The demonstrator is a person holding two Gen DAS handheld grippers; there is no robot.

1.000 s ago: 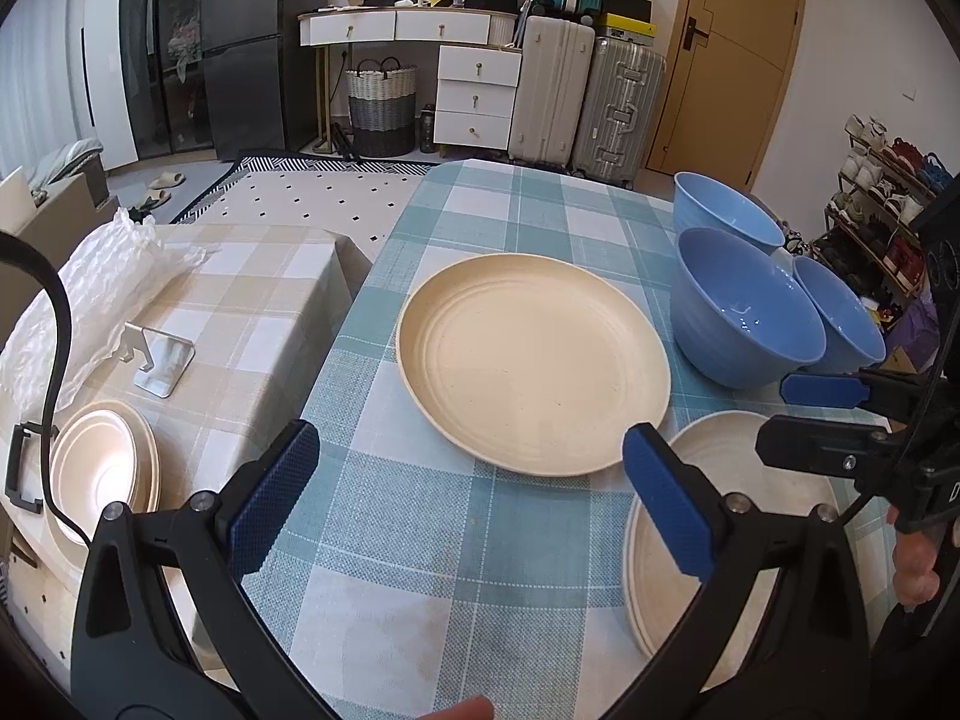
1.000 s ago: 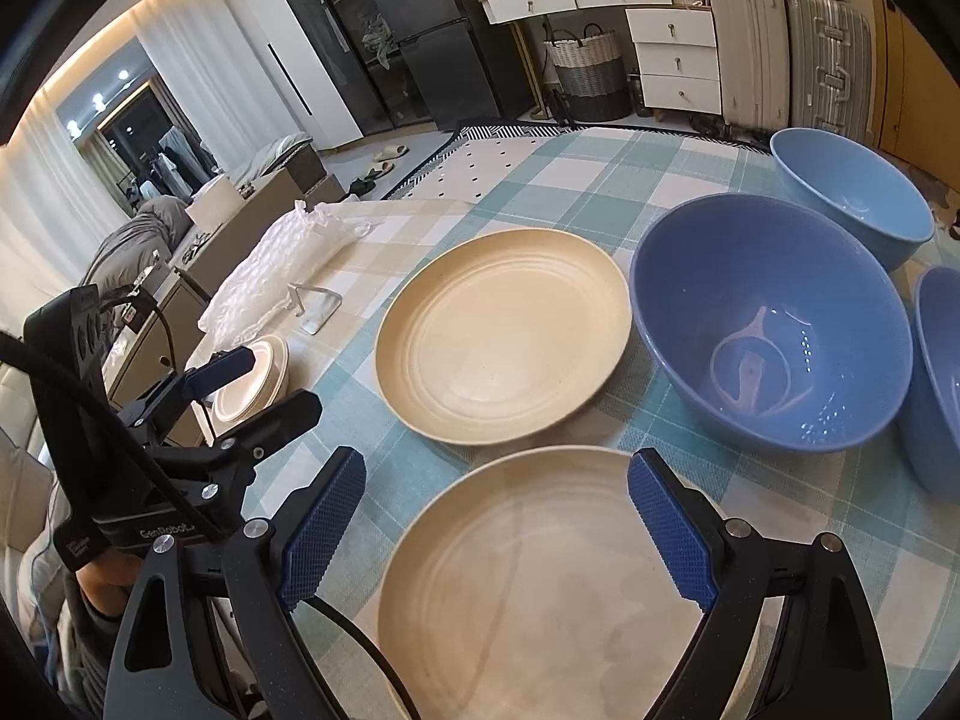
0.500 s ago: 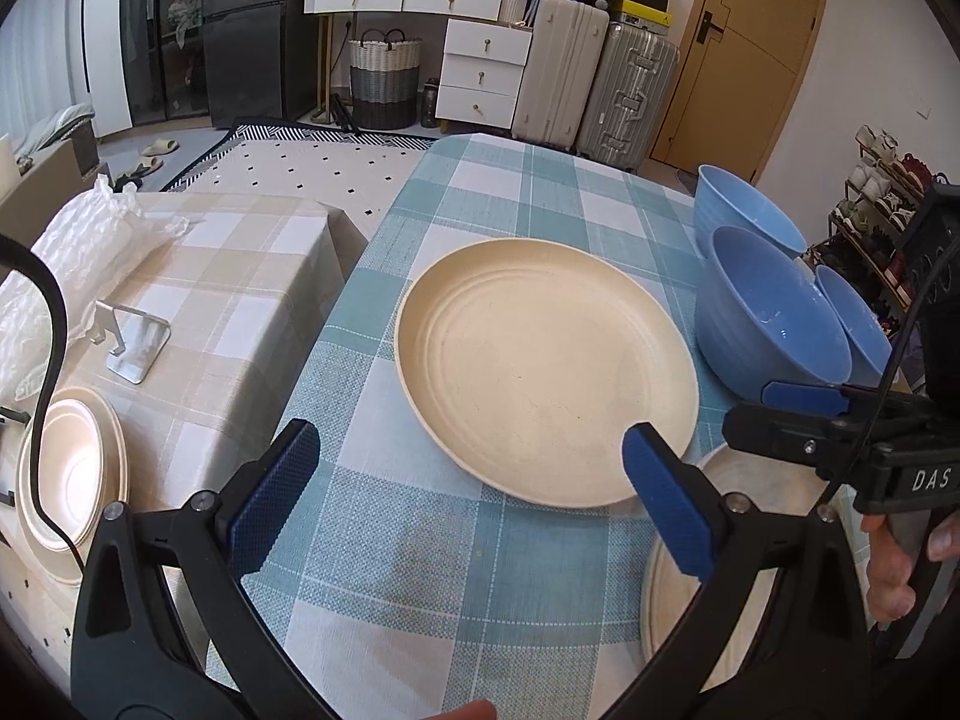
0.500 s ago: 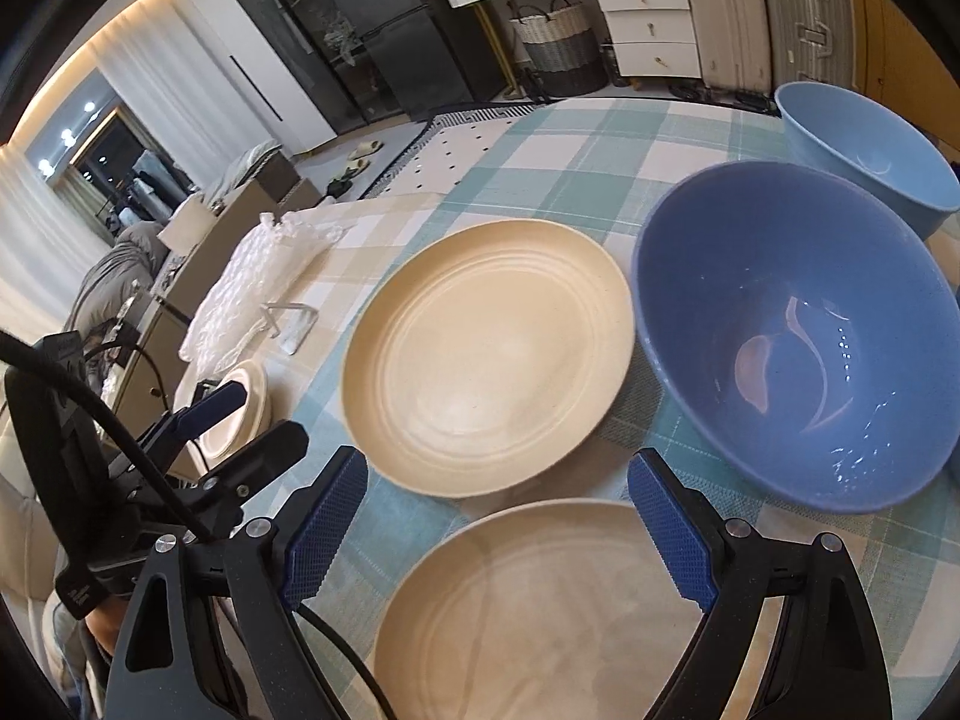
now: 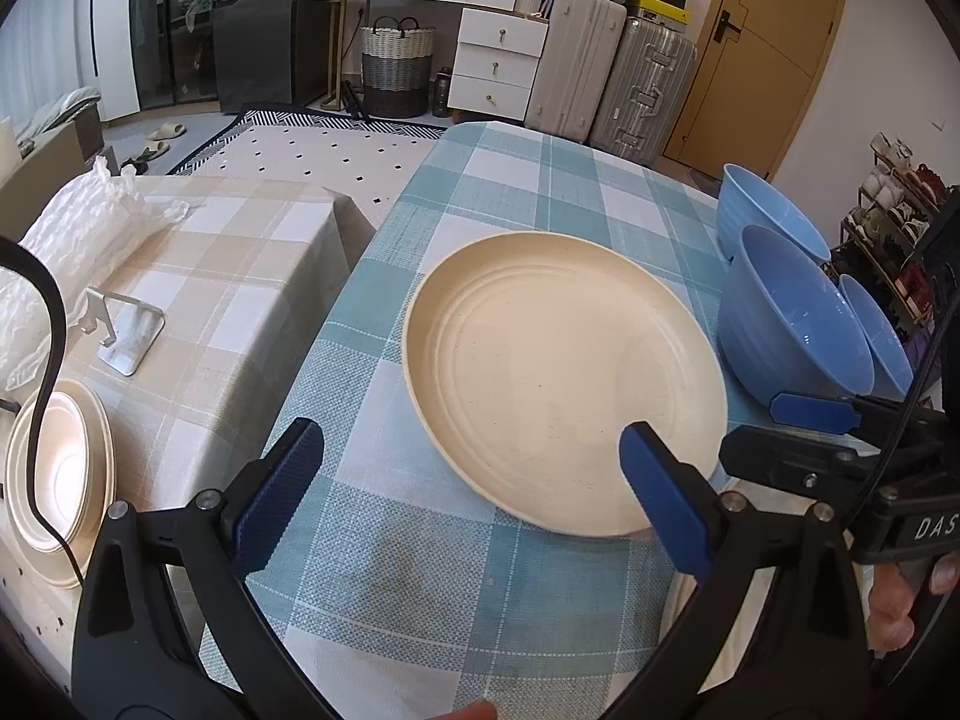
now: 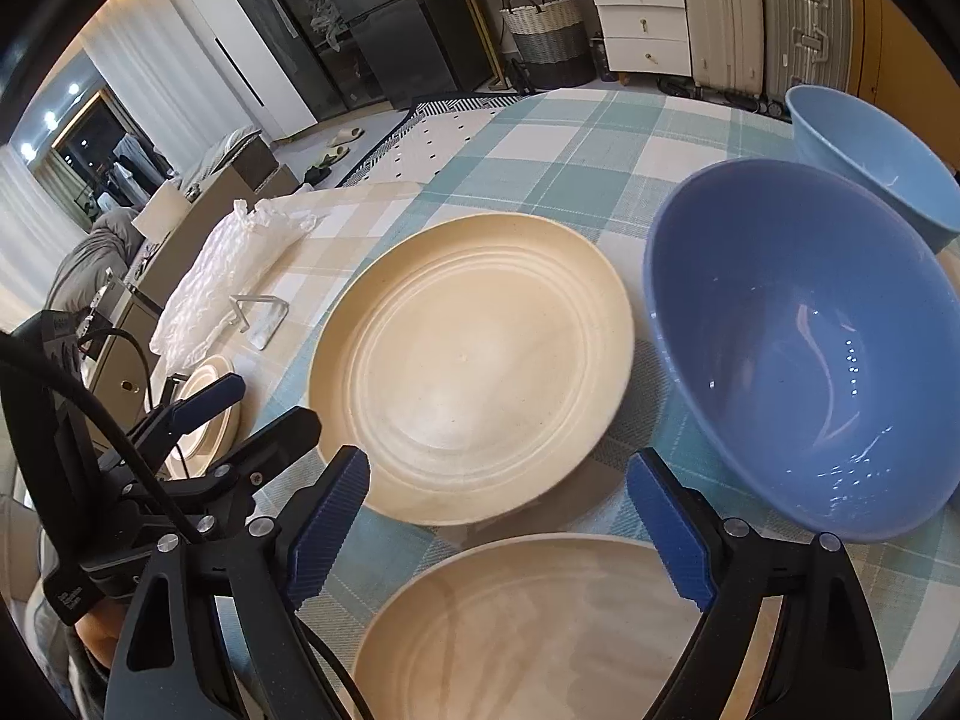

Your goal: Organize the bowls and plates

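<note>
Large cream plate point(image 5: 564, 372) sat flat on the teal checked tablecloth point(image 5: 480, 588), just ahead of both grippers, nothing on it. Left gripper point(image 5: 474, 486) hung over the cloth with jaws wide apart, empty; its right pad point(image 5: 666, 504) overlapped the plate's near rim in view, contact unclear, while the left pad point(image 5: 276, 492) was off the plate over bare cloth. Second cream plate point(image 6: 540, 630) lay directly under the right gripper point(image 6: 498, 534), nearer than the first plate, the two rims close but whether touching cannot be told. Right gripper jaws also stood wide apart, gripping nothing, pads point(image 6: 327, 525) above that plate's far edge.

To the right of the large plate, a big blue bowl point(image 6: 804, 360) stood upright, just beside the plate's rim. A lighter blue bowl point(image 6: 864, 150) stood behind it, further from the right gripper, and a third blue bowl point(image 5: 879, 336) showed at the right edge of the left wrist view, tucked close behind the big one.

To the left of the left gripper, a lower table with beige checked cloth point(image 5: 228, 276) held a stack of small cream plates point(image 5: 60, 468) at the near edge, a metal stand point(image 5: 123, 330) past them, and crumpled bubble wrap point(image 5: 72, 240) further out. A person's fingers point(image 5: 906, 606) held the right gripper's handle
</note>
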